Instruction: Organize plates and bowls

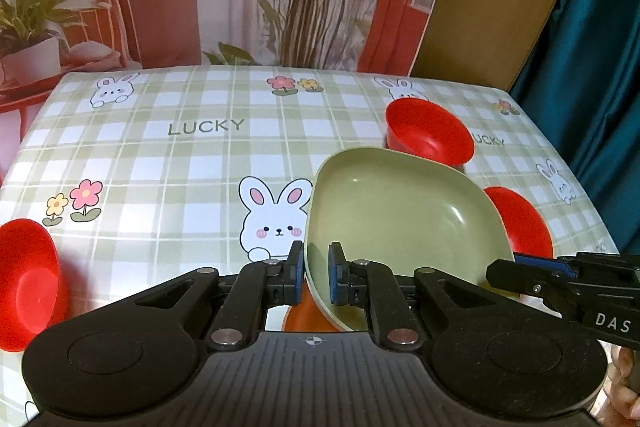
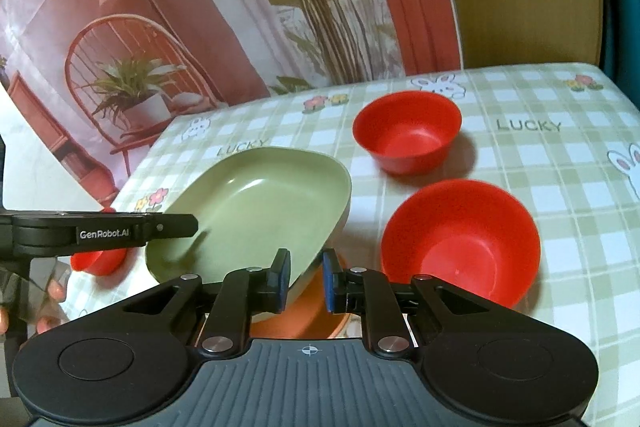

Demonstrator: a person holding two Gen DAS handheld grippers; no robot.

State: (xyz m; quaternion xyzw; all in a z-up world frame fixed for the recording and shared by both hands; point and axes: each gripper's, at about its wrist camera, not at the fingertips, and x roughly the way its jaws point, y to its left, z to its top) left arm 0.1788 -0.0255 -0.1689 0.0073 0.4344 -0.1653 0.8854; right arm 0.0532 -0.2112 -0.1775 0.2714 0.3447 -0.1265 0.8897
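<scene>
A green square plate (image 1: pixel 400 219) is held tilted above the table, also seen in the right wrist view (image 2: pixel 256 211). My left gripper (image 1: pixel 316 273) is shut on its near left rim. My right gripper (image 2: pixel 305 277) is shut on its near right rim, and its arm shows in the left wrist view (image 1: pixel 560 279). An orange plate (image 2: pixel 312 319) lies under the green one, mostly hidden. Three red bowls stand on the table: one far (image 2: pixel 408 137), one near right (image 2: pixel 460 243), one at the left (image 1: pixel 28 283).
The table (image 1: pixel 200 163) has a green checked cloth with rabbits and flowers. A printed backdrop hangs behind it. A teal curtain (image 1: pixel 592 39) hangs at the right. The person's fingers (image 2: pixel 52 293) show at the left edge.
</scene>
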